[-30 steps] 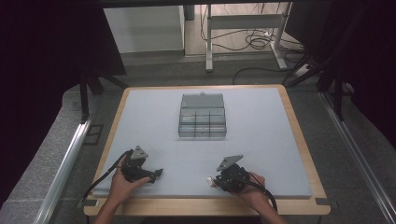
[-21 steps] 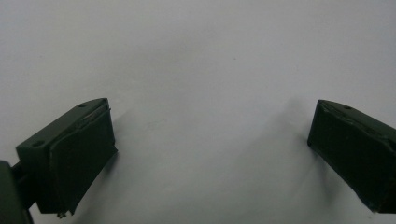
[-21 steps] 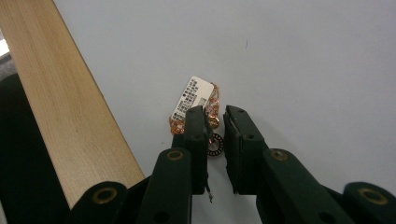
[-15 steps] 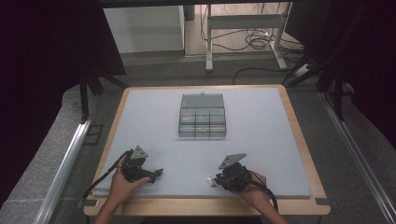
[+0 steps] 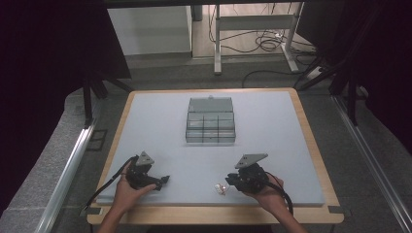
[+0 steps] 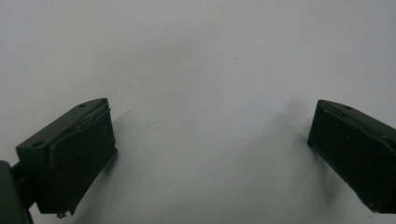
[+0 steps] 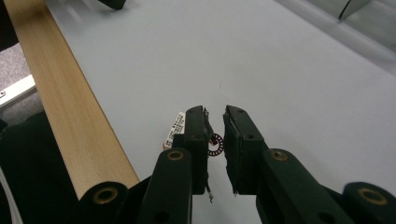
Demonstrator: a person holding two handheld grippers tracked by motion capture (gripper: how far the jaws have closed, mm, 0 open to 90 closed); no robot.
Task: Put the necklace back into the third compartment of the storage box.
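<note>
Two narrow fingers [image 7: 201,140] of the right gripper [image 7: 214,140] stand nearly closed around a small toothed ring in a clear labelled bag [image 7: 215,144], at the worktop's [image 7: 289,74] near edge, well short of the compartment box [image 5: 211,121]. They may pinch only film and drop it. The left gripper [image 6: 210,140] gapes wide, empty.

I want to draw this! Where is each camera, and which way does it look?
High view: above the person's side, facing forward and down on the table; both hands and grippers show.
Left gripper view: on the left gripper, facing bare table.
Right gripper view: on the right gripper, facing a small bagged part.
Shared: the bagged part, high and right views.
</note>
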